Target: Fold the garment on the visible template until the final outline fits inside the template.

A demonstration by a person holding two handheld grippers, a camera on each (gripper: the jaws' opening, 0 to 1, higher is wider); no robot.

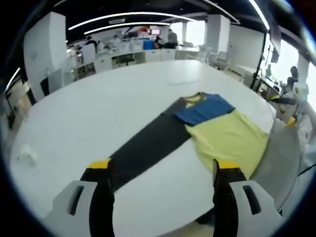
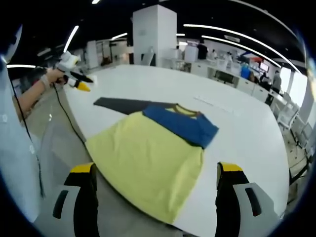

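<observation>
A yellow T-shirt (image 1: pixel 229 138) with a blue upper part (image 1: pixel 202 109) lies flat on a white round table (image 1: pixel 98 113), its hem reaching the near edge. A long dark grey template strip (image 1: pixel 148 145) runs out from under its collar end. My left gripper (image 1: pixel 163 170) stands open above the table edge, short of the strip, holding nothing. In the right gripper view the shirt (image 2: pixel 148 163) spreads just ahead, its blue part (image 2: pixel 180 123) and the template (image 2: pixel 126 104) beyond. My right gripper (image 2: pixel 155 170) is open over the hem. The left gripper (image 2: pixel 74 79) shows, hand-held, far left.
A crumpled white scrap (image 1: pixel 27 153) lies near the table's left edge. The person's sleeve (image 2: pixel 19 148) stands along the table's near side. Office desks, chairs and people (image 1: pixel 148 44) stand behind the table. Bare tabletop (image 2: pixel 237 113) stretches beyond the shirt.
</observation>
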